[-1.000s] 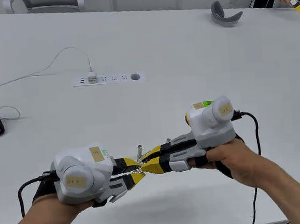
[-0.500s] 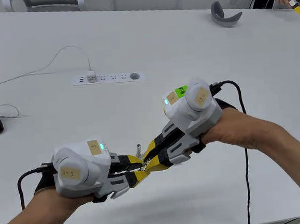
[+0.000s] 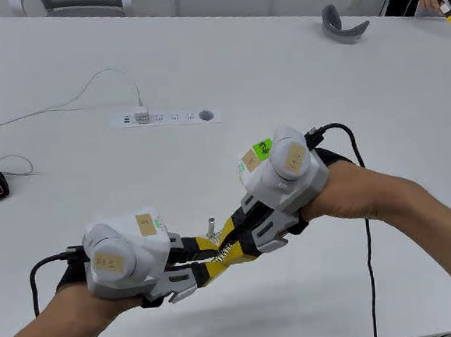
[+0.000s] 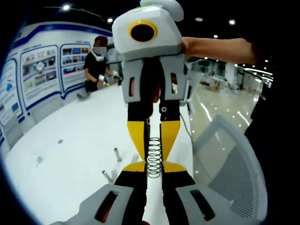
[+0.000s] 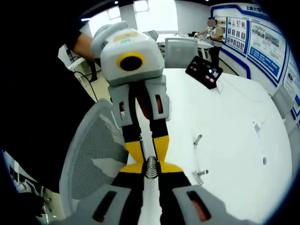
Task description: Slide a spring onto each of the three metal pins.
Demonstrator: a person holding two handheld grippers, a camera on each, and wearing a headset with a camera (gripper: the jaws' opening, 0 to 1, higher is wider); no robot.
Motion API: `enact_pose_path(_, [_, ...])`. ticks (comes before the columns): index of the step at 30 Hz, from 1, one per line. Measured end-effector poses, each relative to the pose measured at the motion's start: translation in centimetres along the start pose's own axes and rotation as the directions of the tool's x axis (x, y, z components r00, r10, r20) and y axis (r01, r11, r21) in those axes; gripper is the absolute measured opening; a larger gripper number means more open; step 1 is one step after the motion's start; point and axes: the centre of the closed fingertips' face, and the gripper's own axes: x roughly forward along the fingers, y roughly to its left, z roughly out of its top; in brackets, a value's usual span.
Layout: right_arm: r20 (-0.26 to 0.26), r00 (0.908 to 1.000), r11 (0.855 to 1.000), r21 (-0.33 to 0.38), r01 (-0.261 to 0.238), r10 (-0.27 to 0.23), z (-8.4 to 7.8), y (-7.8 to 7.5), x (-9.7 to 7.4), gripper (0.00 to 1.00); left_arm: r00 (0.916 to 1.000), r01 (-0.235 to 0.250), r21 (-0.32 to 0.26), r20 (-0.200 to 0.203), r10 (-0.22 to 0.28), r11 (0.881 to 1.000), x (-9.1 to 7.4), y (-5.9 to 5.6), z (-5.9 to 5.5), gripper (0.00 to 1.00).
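Your left gripper (image 4: pixel 153 169) and right gripper (image 5: pixel 151 168) meet tip to tip low over the white tabletop (image 3: pixel 296 77), close to its near edge. 1 spring (image 4: pixel 153 157) is held in the air between them. In the left gripper view its lower coils sit between your left fingers (image 4: pixel 134 167), which are narrowed onto it. Its upper coils run up between the right fingers (image 4: pixel 138 133), drawn in just as close on it. In the head view 1 metal pin (image 3: pixel 211 226) stands upright on the tabletop just behind the meeting tips. In the right gripper view a second spring (image 5: pixel 199 174) lies on its side on the tabletop, to the right of your fingers. A power strip (image 3: pixel 167 118) sits well beyond the grippers.
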Motion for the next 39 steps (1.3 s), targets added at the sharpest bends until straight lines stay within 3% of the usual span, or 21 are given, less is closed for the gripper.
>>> enact_pose_path(5, [-0.003,0.9999,1.0,0.006,0.014,-0.014,-0.1,-0.5,0.6,0.12,0.9996,-0.028,-0.036,0.003,0.028,0.999,-0.5,0.5,-0.6,0.13])
enact_pose_path(11, [0.017,0.9997,1.0,0.015,0.02,-0.021,0.5,-0.7,0.8,0.12,0.9975,-0.071,-0.088,-0.01,0.071,0.994,-1.7,1.3,-2.2,0.22])
enact_pose_path(17, [0.003,0.9997,0.999,0.02,0.026,-0.026,0.2,-1.4,1.2,0.12,0.9904,-0.138,-0.127,-0.03,0.135,0.982,-3.4,2.4,-3.9,0.27])
enact_pose_path(27, [-0.041,0.9986,0.999,0.019,0.034,-0.034,-0.5,-2.6,2.3,0.12,0.9683,-0.249,-0.188,-0.069,0.24,0.95,-6.2,4.4,-7.0,0.33])
enact_pose_path(39, [-0.083,0.9935,0.996,0.034,0.081,-0.078,-1.2,-5.7,3.8,0.12,0.9312,-0.364,-0.259,-0.109,0.348,0.895,-9.0,6.4,-9.8,0.44])
